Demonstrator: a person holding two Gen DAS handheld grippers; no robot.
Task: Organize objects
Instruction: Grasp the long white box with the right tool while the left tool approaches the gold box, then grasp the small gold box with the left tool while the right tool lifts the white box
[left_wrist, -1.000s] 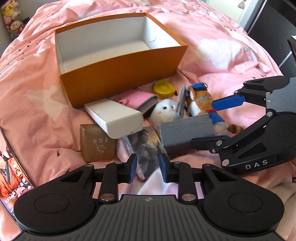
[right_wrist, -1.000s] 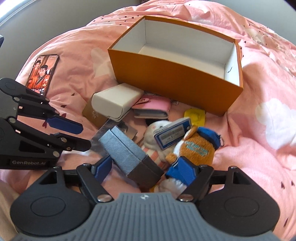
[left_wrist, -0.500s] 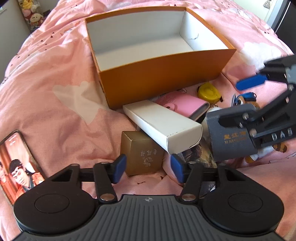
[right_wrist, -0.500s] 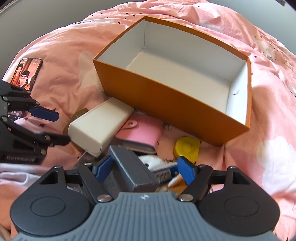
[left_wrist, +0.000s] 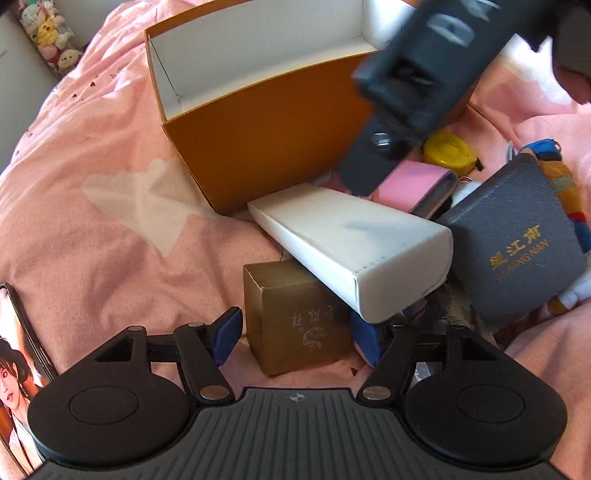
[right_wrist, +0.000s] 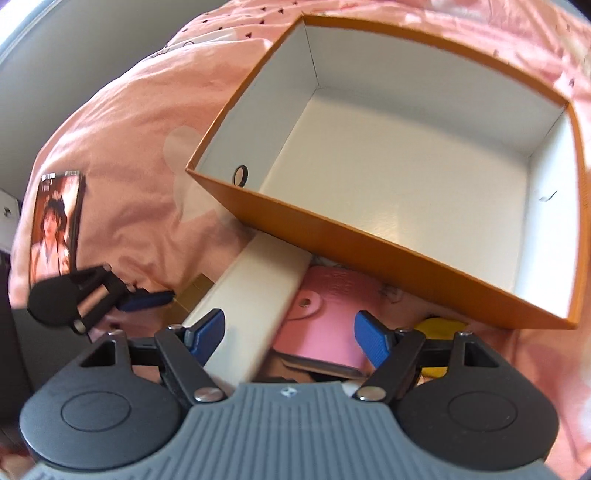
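Observation:
An open orange box (left_wrist: 258, 122) with a white inside lies on the pink bedspread; in the right wrist view (right_wrist: 406, 177) it holds nothing. In front of it lie a white box (left_wrist: 351, 251), a gold box (left_wrist: 295, 325), a pink pouch (left_wrist: 413, 184), a yellow tape measure (left_wrist: 448, 151) and a grey box (left_wrist: 517, 236) with gold lettering. My left gripper (left_wrist: 295, 338) is open, its pads on either side of the gold box. My right gripper (right_wrist: 290, 338) is open and empty, above the white box (right_wrist: 251, 310) and the pink pouch (right_wrist: 325, 317).
A phone (left_wrist: 18, 369) with a lit screen lies on the bedspread at the left; it also shows in the right wrist view (right_wrist: 55, 218). A plush toy (left_wrist: 565, 184) lies behind the grey box. Stuffed toys (left_wrist: 55, 40) sit at the far left.
My right gripper let go of the grey box, which now lies on the pile, and rose toward the orange box. My left gripper opened and moved left to the gold box.

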